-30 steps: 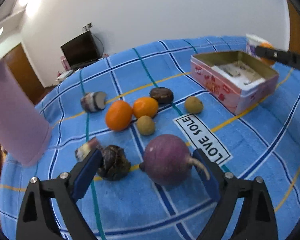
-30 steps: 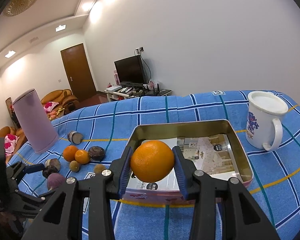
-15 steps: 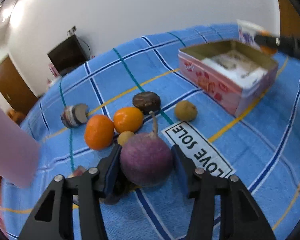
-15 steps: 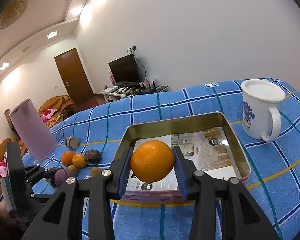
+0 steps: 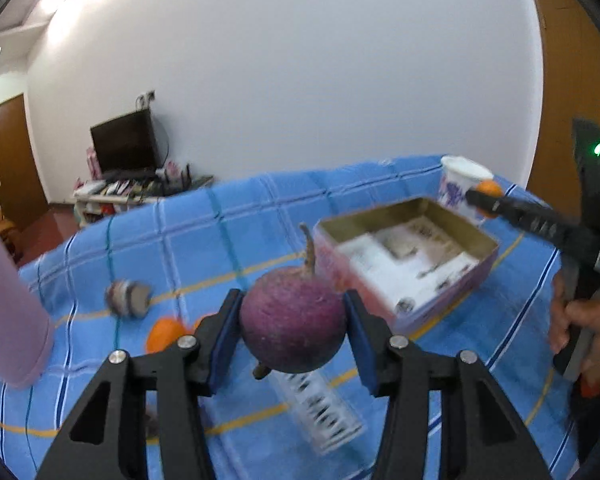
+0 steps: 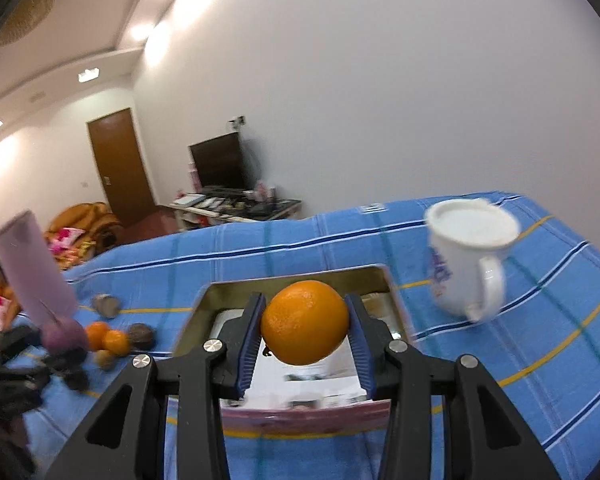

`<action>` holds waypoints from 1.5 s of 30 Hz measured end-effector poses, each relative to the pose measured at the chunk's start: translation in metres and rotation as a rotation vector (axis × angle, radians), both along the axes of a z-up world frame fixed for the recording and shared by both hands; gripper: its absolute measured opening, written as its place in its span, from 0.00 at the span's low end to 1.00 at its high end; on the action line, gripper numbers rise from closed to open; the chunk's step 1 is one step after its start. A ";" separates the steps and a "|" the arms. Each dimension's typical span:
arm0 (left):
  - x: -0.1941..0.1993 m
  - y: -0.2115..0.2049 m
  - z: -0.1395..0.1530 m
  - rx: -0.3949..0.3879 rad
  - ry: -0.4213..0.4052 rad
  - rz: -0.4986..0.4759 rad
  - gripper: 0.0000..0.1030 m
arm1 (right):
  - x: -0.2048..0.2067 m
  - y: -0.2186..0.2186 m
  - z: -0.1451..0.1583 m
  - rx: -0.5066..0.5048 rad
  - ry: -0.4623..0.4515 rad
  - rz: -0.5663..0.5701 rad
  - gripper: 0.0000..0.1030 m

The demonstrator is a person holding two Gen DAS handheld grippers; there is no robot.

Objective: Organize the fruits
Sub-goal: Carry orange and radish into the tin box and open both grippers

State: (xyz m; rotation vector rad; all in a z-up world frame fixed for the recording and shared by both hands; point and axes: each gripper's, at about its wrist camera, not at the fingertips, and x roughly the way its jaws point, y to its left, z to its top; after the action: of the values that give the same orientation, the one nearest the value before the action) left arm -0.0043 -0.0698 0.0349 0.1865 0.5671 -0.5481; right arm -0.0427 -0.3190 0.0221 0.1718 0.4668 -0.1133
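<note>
Fruit sits clamped in both tools: the left hand-held gripper point(image 5: 293, 330) pinches a purple round fruit point(image 5: 293, 320) between its blue pads, lifted off the blue checked cloth point(image 5: 240, 220). The right hand-held gripper point(image 6: 305, 330) grips an orange point(image 6: 305, 322) above the open tin box point(image 6: 292, 278), near a white mug point(image 6: 466, 256).
</note>
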 end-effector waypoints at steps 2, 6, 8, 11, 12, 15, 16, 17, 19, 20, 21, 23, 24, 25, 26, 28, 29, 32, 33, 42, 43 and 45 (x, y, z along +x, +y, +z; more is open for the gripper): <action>0.002 -0.018 0.003 -0.007 -0.004 -0.008 0.51 | 0.003 -0.009 -0.004 -0.008 0.020 -0.016 0.41; 0.010 -0.063 0.001 -0.035 0.032 -0.040 0.51 | 0.013 -0.022 -0.012 -0.018 0.071 -0.038 0.41; 0.015 -0.086 -0.005 -0.020 0.040 -0.048 0.51 | 0.017 -0.024 -0.015 -0.028 0.092 -0.041 0.41; 0.025 -0.110 -0.018 -0.007 0.083 -0.039 0.51 | 0.022 -0.027 -0.019 -0.058 0.115 -0.041 0.41; 0.026 -0.115 -0.022 -0.008 0.097 -0.035 0.51 | 0.024 -0.027 -0.021 -0.066 0.123 -0.041 0.41; 0.031 -0.128 -0.034 -0.003 0.137 -0.030 0.51 | 0.029 -0.028 -0.026 -0.075 0.152 -0.031 0.41; 0.033 -0.132 -0.037 0.010 0.138 -0.025 0.51 | 0.031 -0.029 -0.028 -0.076 0.163 -0.030 0.41; 0.032 -0.135 -0.041 0.023 0.135 -0.019 0.51 | 0.033 -0.029 -0.031 -0.072 0.180 -0.024 0.41; 0.034 -0.138 -0.045 0.035 0.135 -0.015 0.50 | 0.037 -0.029 -0.035 -0.064 0.204 -0.009 0.41; 0.035 -0.139 -0.047 0.036 0.140 -0.009 0.51 | 0.039 -0.028 -0.038 -0.063 0.216 0.000 0.41; 0.037 -0.138 -0.049 0.036 0.149 -0.003 0.50 | 0.041 -0.026 -0.040 -0.071 0.228 0.000 0.42; 0.039 -0.137 -0.052 0.036 0.157 0.008 0.50 | 0.043 -0.025 -0.043 -0.075 0.239 0.009 0.42; 0.039 -0.138 -0.052 0.044 0.148 0.011 0.51 | 0.045 -0.024 -0.045 -0.072 0.246 0.016 0.42; 0.038 -0.138 -0.052 0.053 0.140 0.014 0.51 | 0.046 -0.022 -0.045 -0.077 0.250 0.018 0.42; 0.037 -0.138 -0.052 0.053 0.137 0.016 0.50 | 0.047 -0.021 -0.047 -0.085 0.256 0.020 0.42; 0.037 -0.137 -0.052 0.051 0.135 0.017 0.51 | 0.045 -0.018 -0.047 -0.090 0.260 0.021 0.42; 0.037 -0.136 -0.052 0.054 0.133 0.018 0.51 | 0.045 -0.018 -0.047 -0.086 0.258 0.024 0.42; 0.036 -0.135 -0.052 0.069 0.123 0.030 0.51 | 0.045 -0.018 -0.048 -0.079 0.263 0.028 0.42; 0.036 -0.134 -0.052 0.073 0.121 0.034 0.51 | 0.046 -0.018 -0.047 -0.078 0.265 0.028 0.42; 0.033 -0.123 -0.041 0.043 0.062 0.083 0.68 | 0.048 -0.023 -0.048 -0.027 0.259 0.044 0.44; 0.031 -0.121 -0.039 0.038 0.052 0.089 0.73 | 0.047 -0.024 -0.047 -0.016 0.253 0.045 0.45; 0.027 -0.118 -0.034 0.025 0.022 0.099 0.80 | 0.046 -0.029 -0.045 0.015 0.235 0.043 0.47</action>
State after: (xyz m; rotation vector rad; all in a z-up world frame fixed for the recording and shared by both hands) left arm 0.0224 -0.1875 0.0013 0.1753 0.6012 -0.4477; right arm 0.0028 -0.3482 -0.0231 0.1638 0.7049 -0.0883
